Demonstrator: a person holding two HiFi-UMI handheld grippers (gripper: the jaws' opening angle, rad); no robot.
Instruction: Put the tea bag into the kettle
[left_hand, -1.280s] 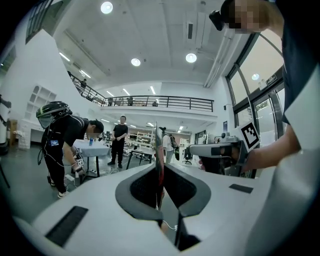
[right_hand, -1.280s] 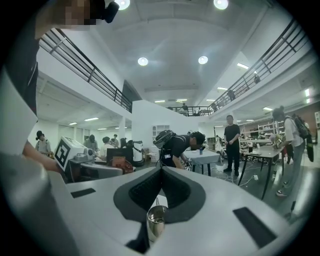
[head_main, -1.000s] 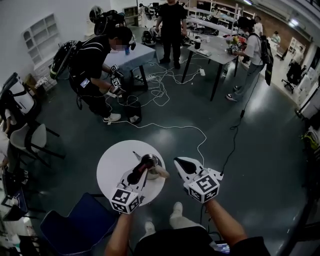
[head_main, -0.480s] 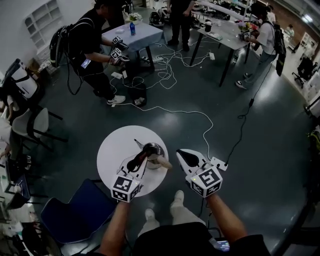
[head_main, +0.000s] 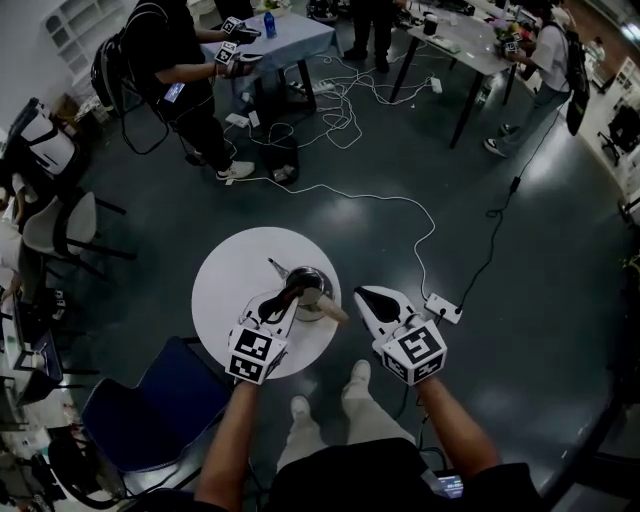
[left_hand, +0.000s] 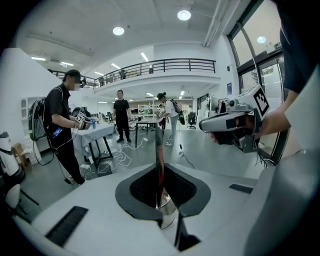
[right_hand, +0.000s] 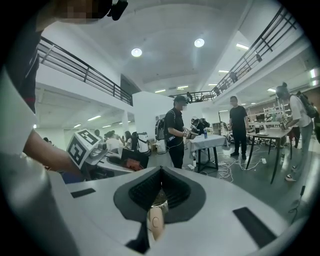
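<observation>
Evidently we see the left gripper pinching a thin reddish strip, unidentifiable; the right gripper clamps the half-hidden kettle by its handle.

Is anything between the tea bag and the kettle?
Nothing visible: the left hand-held gripper pinches the tea bag right over the kettle. The right hand-held gripper only grips its handle at the side. A lid cannot be ruled out.

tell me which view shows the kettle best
The head view: the whole kettle sits on the round table. The right gripper view shows only its tan handle and metal collar; the left gripper view shows just a sliver of its metal below a thin dark strip.
</observation>
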